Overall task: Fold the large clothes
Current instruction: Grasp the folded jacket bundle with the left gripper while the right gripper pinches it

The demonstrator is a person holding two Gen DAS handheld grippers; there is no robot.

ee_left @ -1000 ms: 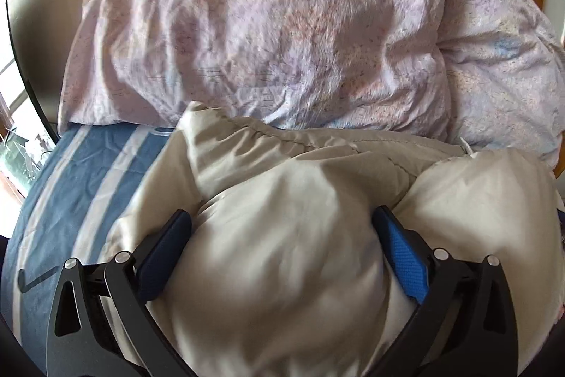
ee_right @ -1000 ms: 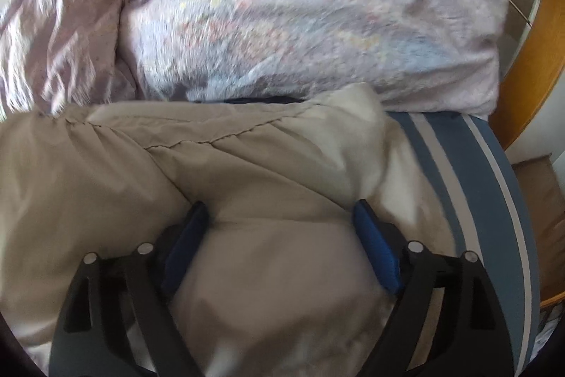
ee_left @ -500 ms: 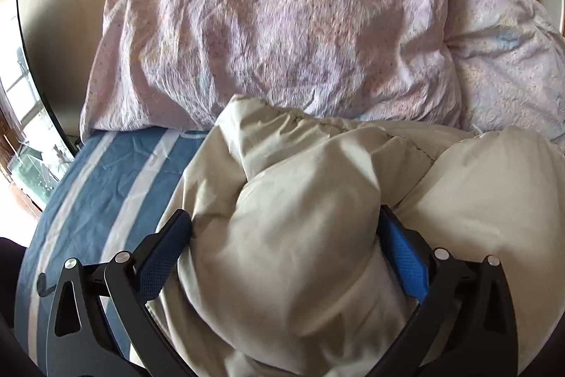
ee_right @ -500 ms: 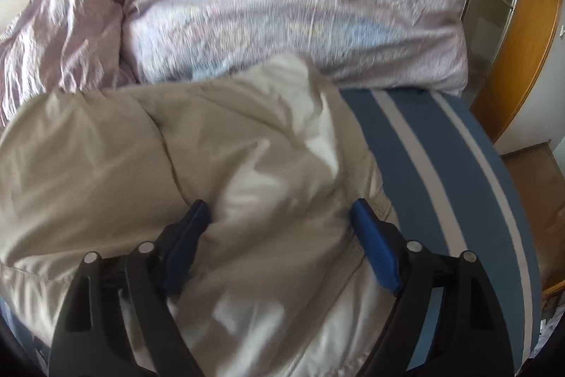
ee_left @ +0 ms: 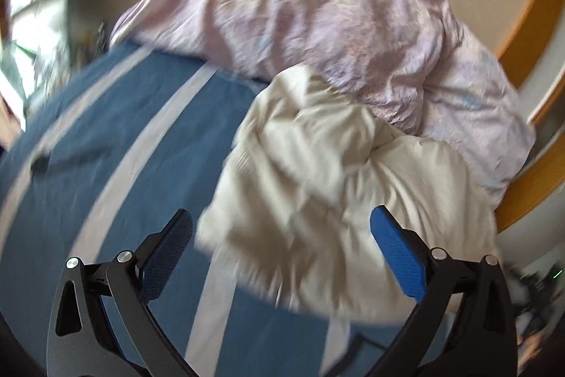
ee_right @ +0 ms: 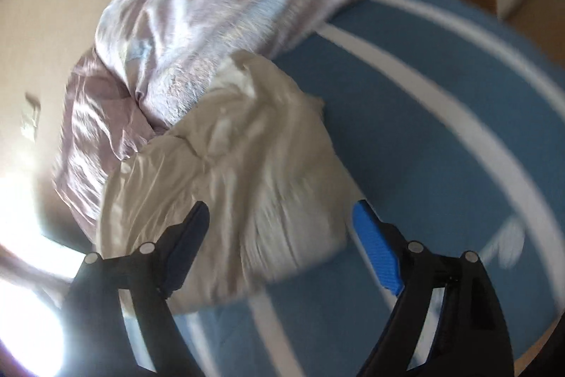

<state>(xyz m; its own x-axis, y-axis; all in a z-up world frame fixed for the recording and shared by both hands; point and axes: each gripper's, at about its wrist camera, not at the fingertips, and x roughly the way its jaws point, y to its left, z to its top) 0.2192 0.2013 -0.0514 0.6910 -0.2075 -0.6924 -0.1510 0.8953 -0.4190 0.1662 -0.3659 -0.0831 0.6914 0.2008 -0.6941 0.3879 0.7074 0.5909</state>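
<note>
Lying bunched on the striped blue sheet [ee_left: 134, 147], the cream garment [ee_left: 328, 172] touches the lilac pillows [ee_left: 317, 13] behind it. Both grippers, left [ee_left: 282, 246] and right [ee_right: 280, 228], have jaws wide apart with the garment between them, their pads not pressing on it.

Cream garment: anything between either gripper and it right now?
Nothing visible. The cream garment lies bunched on the blue striped bedspread, against the lilac pillows. The left gripper and right gripper are both open with only cloth and bedspread ahead. Frames are motion-blurred.
</note>
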